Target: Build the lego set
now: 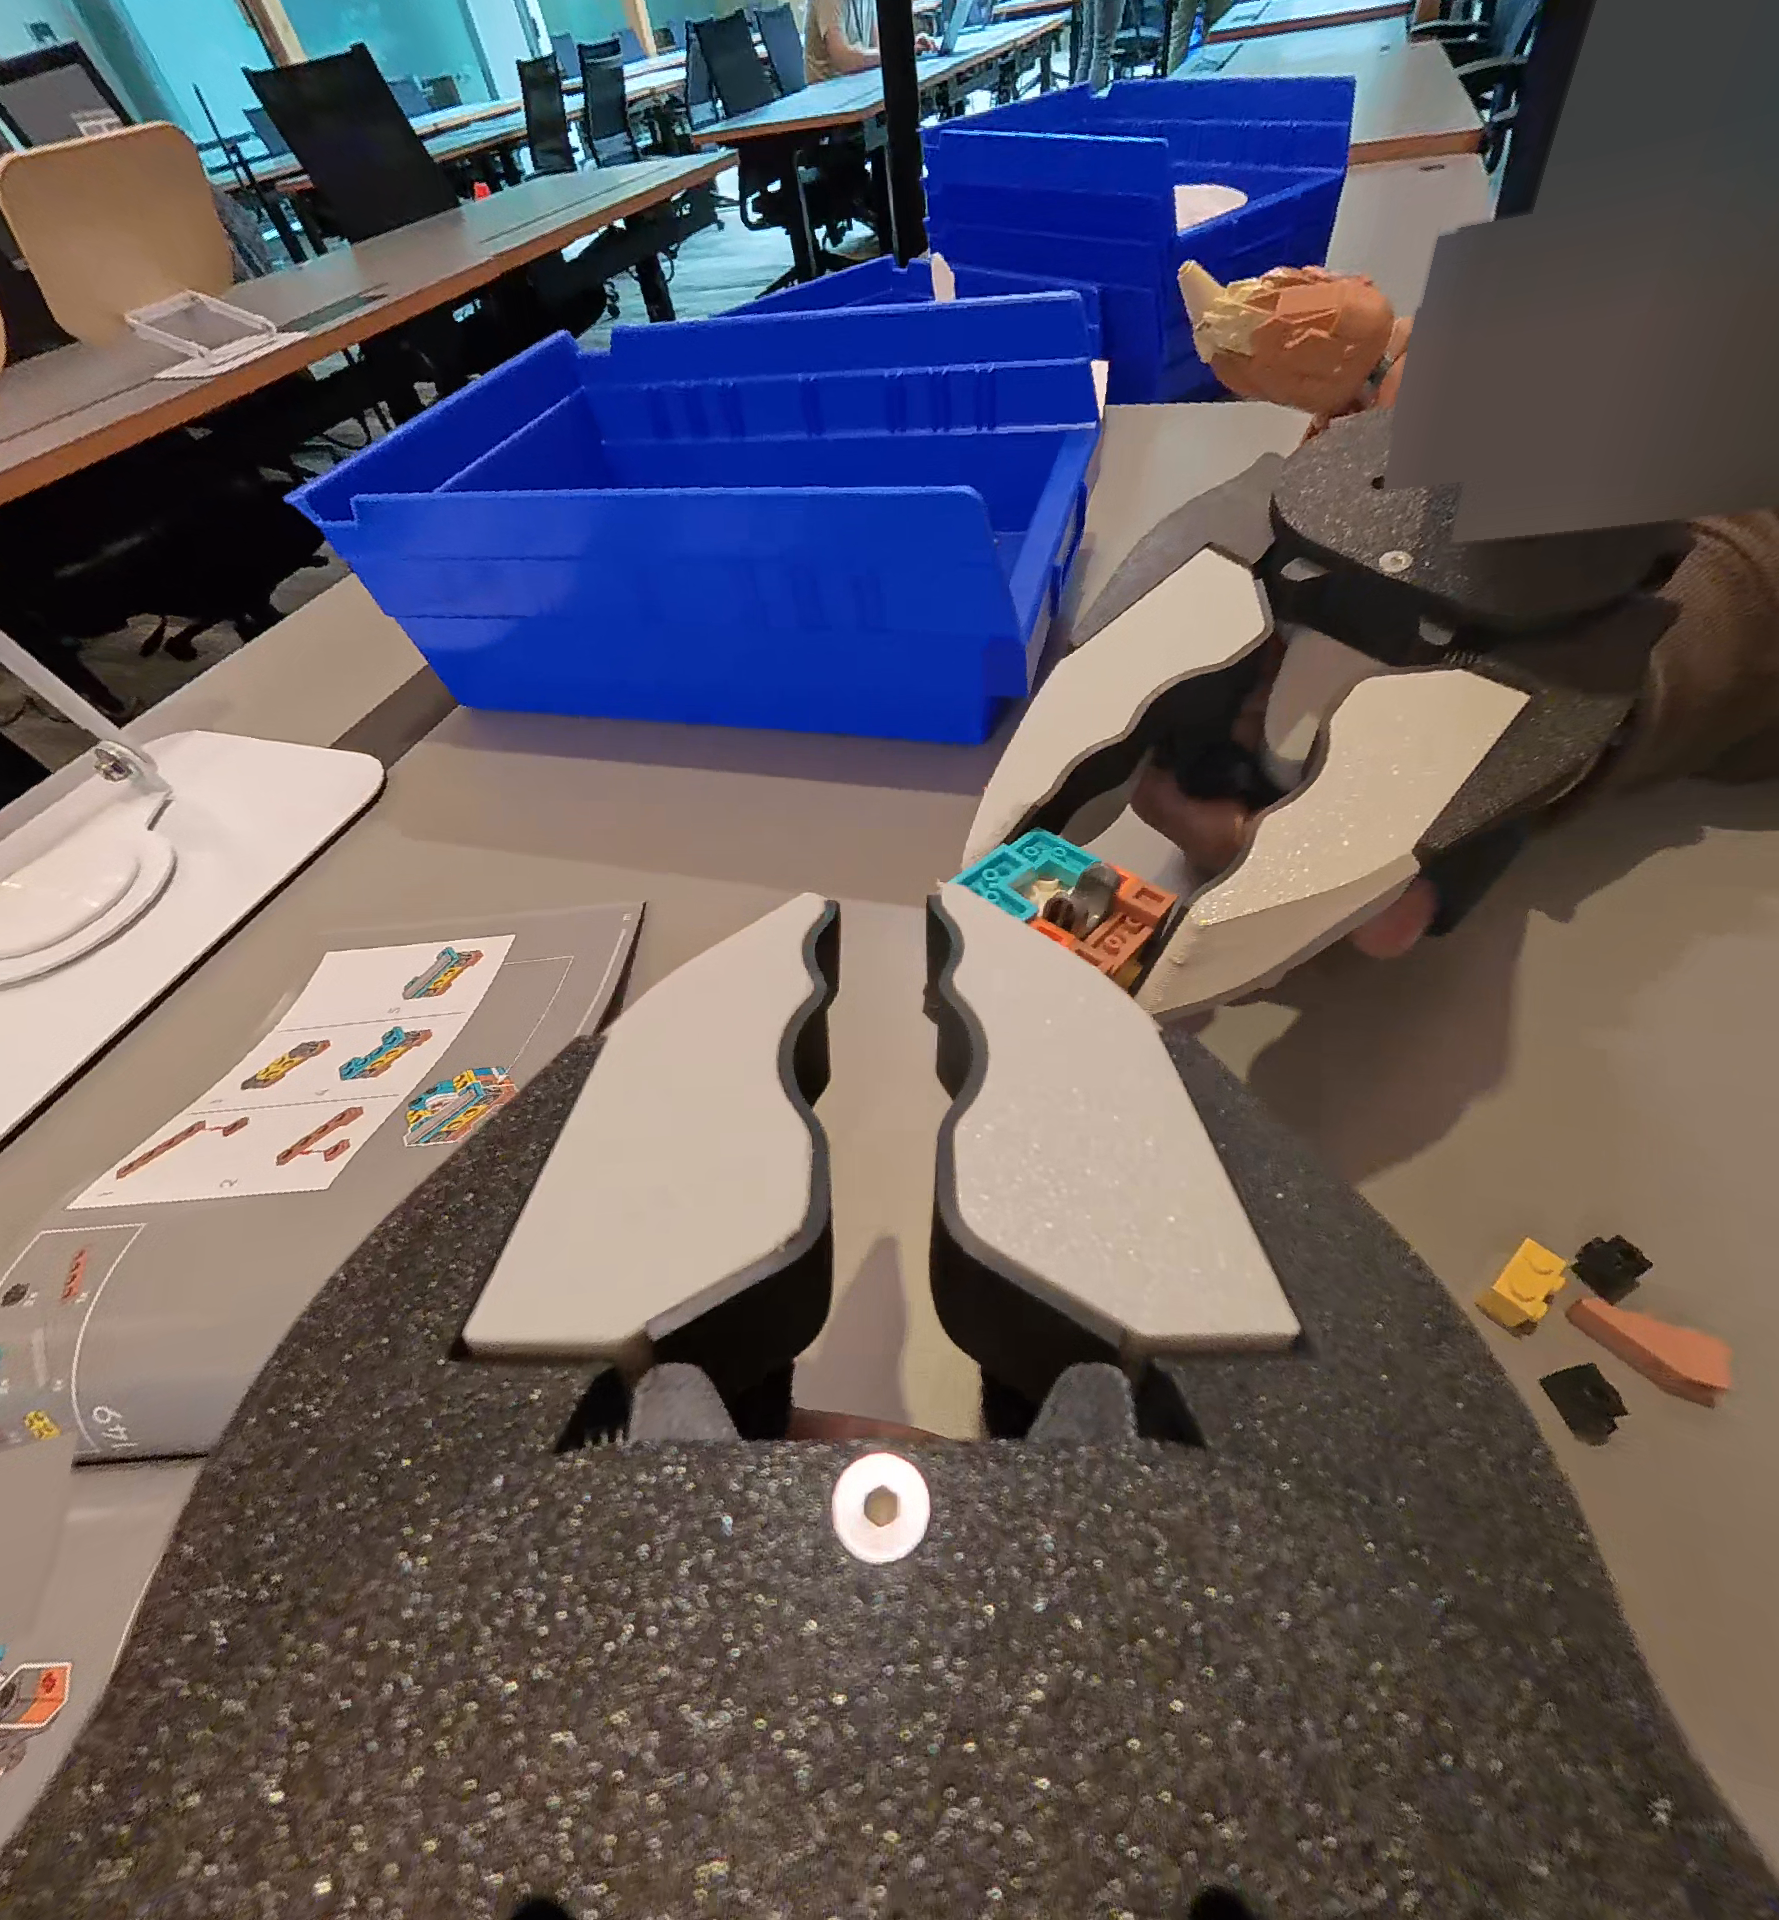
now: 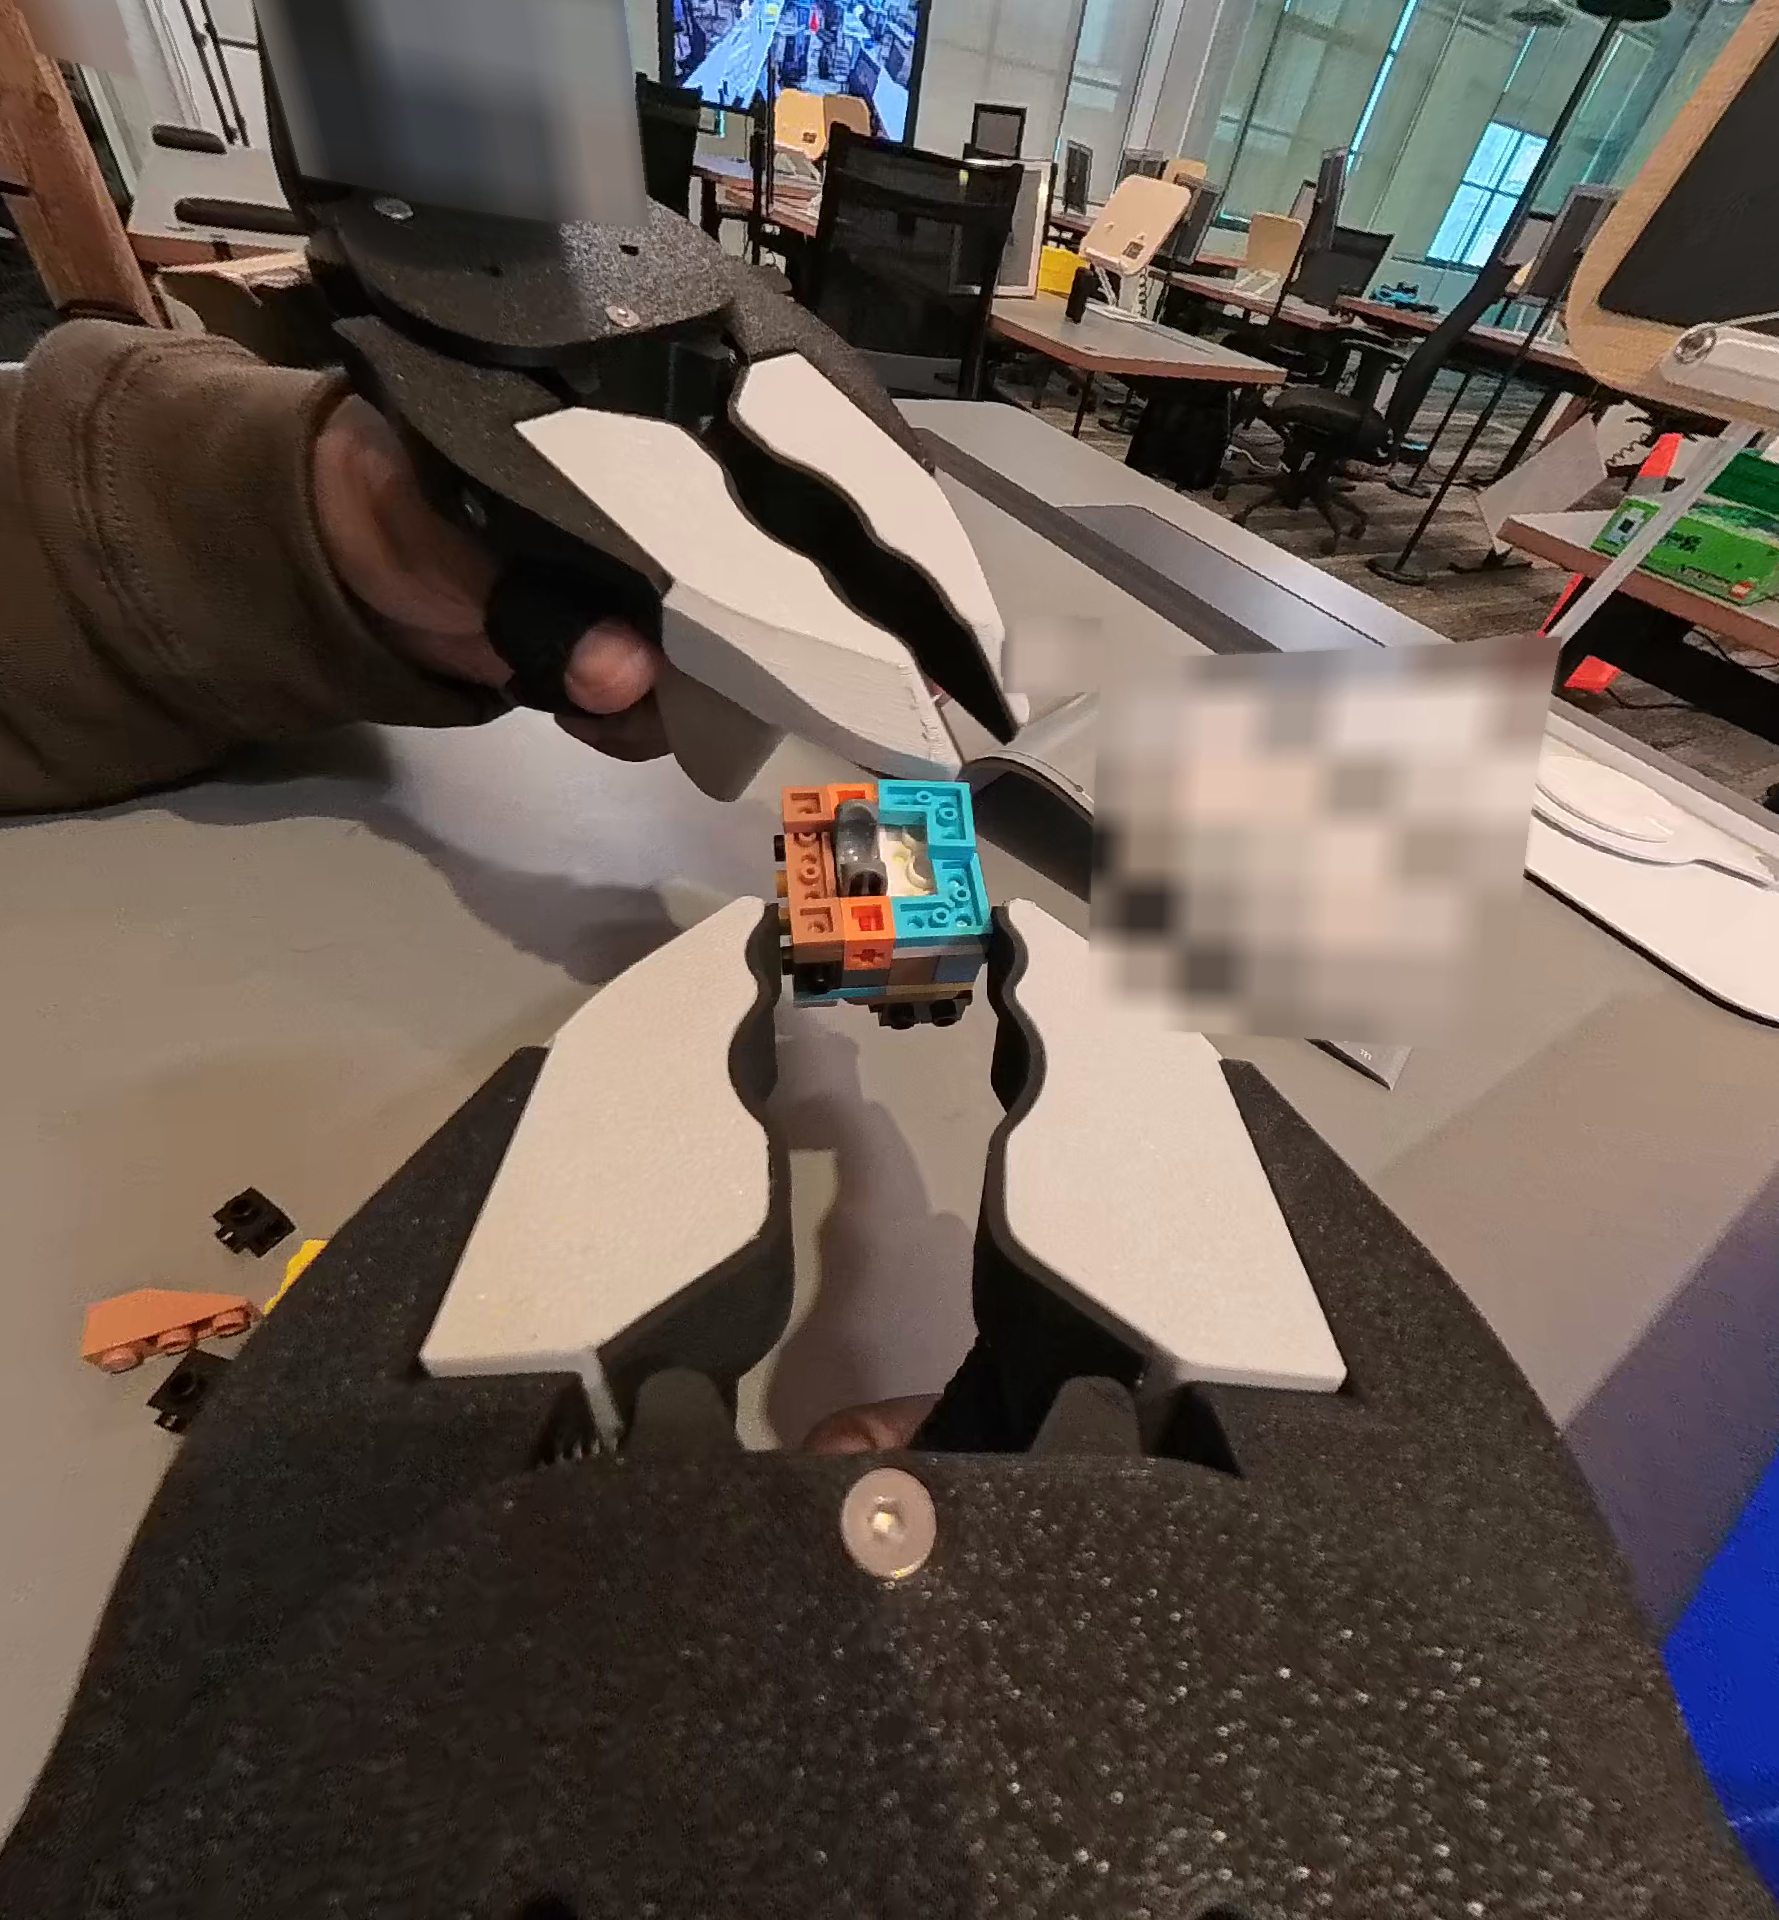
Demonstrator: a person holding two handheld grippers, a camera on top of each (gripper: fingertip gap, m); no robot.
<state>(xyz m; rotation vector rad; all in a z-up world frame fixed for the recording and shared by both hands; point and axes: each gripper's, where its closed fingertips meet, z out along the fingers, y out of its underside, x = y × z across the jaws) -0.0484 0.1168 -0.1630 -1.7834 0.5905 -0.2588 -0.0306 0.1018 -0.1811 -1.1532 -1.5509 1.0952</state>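
Note:
My right gripper [image 2: 885,930] is shut on a small cube-like lego assembly [image 2: 880,894] of teal, orange and brown bricks with a grey piece in its open top. It holds the assembly low over the grey table [image 2: 241,987]. In the left wrist view the right gripper [image 1: 1072,930] and the assembly [image 1: 1056,904] are at the right. My left gripper [image 1: 883,914] is empty, with a narrow gap between its fingers. Its tips are just left of the assembly's teal corner. The left gripper [image 2: 978,727] points down at the assembly from behind.
Loose pieces lie on the table: a yellow brick [image 1: 1519,1283], two black pieces [image 1: 1612,1265] [image 1: 1583,1397] and a tan wedge plate [image 1: 1654,1345]. An instruction booklet [image 1: 324,1070] lies at the left. Blue bins [image 1: 719,582] and a white stand base [image 1: 137,883] stand behind. My left and right fingertips are right by each other.

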